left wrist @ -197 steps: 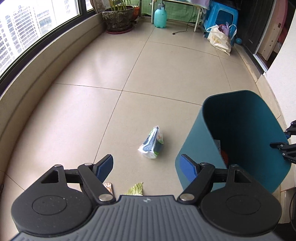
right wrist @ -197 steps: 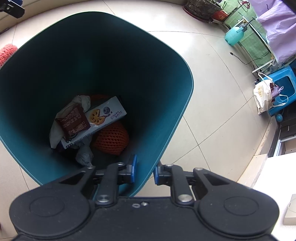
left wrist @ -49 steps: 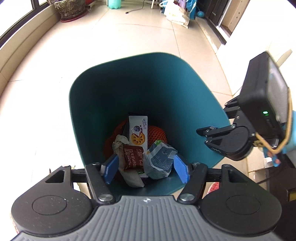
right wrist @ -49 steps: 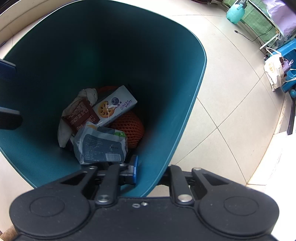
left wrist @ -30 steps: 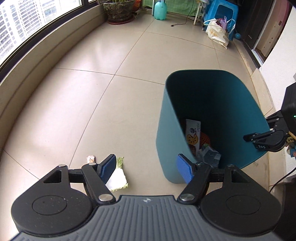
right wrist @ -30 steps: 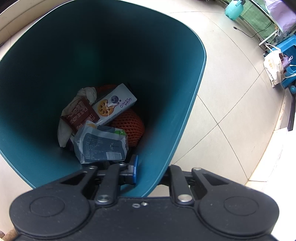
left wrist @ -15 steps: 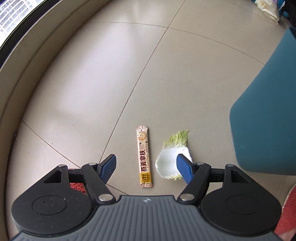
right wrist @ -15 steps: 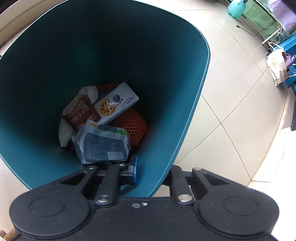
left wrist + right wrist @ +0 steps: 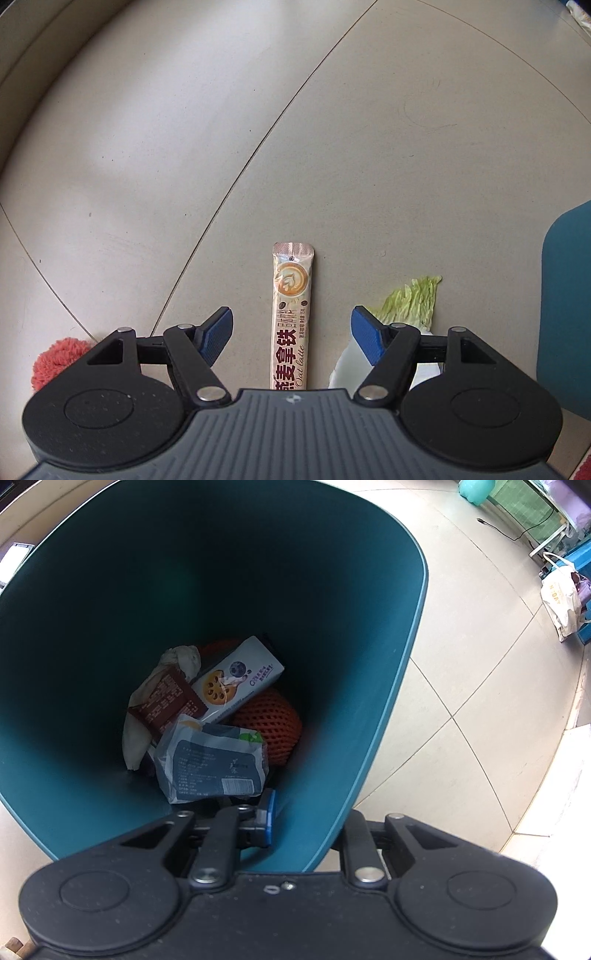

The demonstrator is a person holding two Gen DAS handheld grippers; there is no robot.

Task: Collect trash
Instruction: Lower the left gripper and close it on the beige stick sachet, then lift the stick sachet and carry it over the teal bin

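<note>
Left gripper [image 9: 291, 334] hangs low over the tiled floor [image 9: 332, 129], fingers spread wide and holding nothing. Right between its blue pads [image 9: 218, 332] lies the oat latte sachet [image 9: 291, 314], flat on the tile, lengthwise along the gripper's line, its near end hidden under the gripper body. Neither pad touches it; there is bare floor on both sides.

Just to the right, the cabbage leaf [image 9: 410, 306] lies on the floor, green frill pointing away, white stalk tucked behind the right-hand finger, so that finger sits in front of it. It is beside the sachet but apart from it. Further right, the teal wall of the trash bin [image 9: 565, 314] rises at the picture's edge. Down at the left, something fuzzy and red [image 9: 55, 360] pokes out beside the gripper; what it is, I cannot tell.

Over to the right gripper [image 9: 306, 823]: it is clamped on the bin's near rim [image 9: 369, 760], one blue pad [image 9: 267, 818] inside, the other finger outside the wall. Inside the bin: a grey-blue wrapper [image 9: 214, 764] on top, a biscuit box [image 9: 236, 681], a brown packet [image 9: 166, 701], a pale crumpled cloth or paper [image 9: 173, 661] and orange foam netting [image 9: 273, 727]. Off across the floor, a white tote bag [image 9: 559, 598] sits far right.
</note>
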